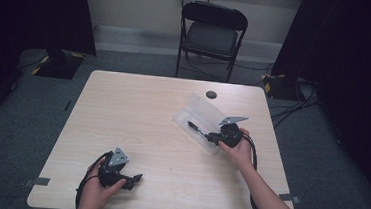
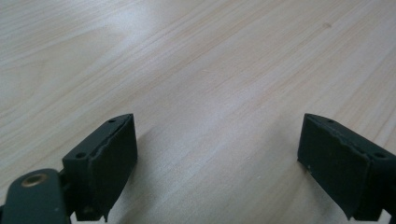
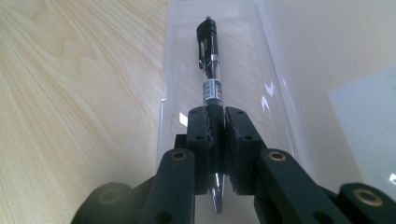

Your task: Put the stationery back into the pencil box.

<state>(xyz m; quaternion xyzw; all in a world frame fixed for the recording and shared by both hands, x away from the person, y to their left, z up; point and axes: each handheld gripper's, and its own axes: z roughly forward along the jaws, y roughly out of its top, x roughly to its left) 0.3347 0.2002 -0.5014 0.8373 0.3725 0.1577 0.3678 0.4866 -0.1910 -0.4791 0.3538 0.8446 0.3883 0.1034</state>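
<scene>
The right gripper [image 3: 217, 140] has its jaws clamped on a pen [image 3: 211, 84] over the clear case [image 1: 197, 116]. The left gripper [image 2: 217, 158] rests on the table [image 1: 137, 116], jaws wide apart, holding nothing.

My square, pale wood-grain table [image 1: 147, 116] carries a clear plastic oblong case [image 1: 199, 113] near its far right and a small dark round disc [image 1: 211, 94] beyond it.
</scene>
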